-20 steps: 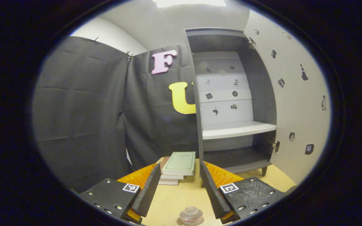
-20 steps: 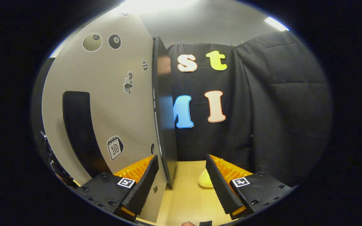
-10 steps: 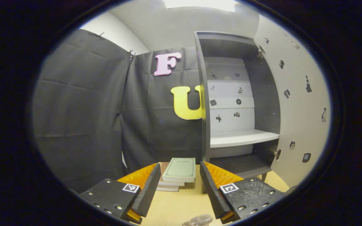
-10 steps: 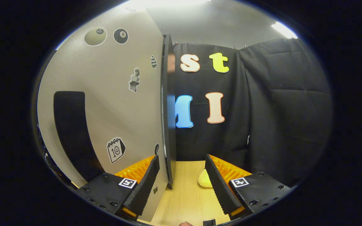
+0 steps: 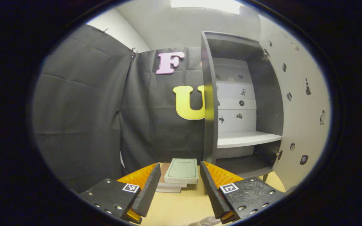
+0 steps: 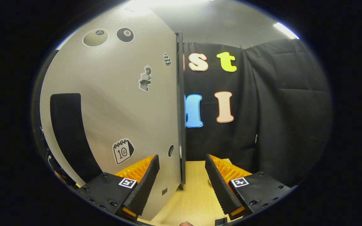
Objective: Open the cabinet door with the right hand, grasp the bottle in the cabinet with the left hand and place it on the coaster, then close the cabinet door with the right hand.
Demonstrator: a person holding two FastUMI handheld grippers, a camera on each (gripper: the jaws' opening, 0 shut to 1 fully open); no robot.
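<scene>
Both jaws of my left gripper [image 5: 176, 188] stand wide apart with nothing between them, and my right gripper [image 6: 181, 185] is equally spread, its fingers straddling the free edge of the cabinet door [image 6: 112, 103] without pressing on it; against a second ago, the left gripper view has slid sideways, so the cabinet [image 5: 212, 94] now sits further right and its dark side panel hides more of the inside, and the clear top of the bottle [image 5: 207, 222] has sunk to a sliver at the bottom rim, just below my right-hand finger; the stack of books [image 5: 181, 174] lies on the table [image 5: 174, 208] straight ahead between my fingertips, beside the cabinet's foot; the white shelf [image 5: 247, 139] is bare; in the right gripper view the door has swung so I now see its edge nearly head-on, where earlier its dark thickness showed, and the pale yellow thing on the table has almost gone behind my right-hand finger; both grippers are held level, low over the tabletop, pointing forward; the coaster I cannot make out.
</scene>
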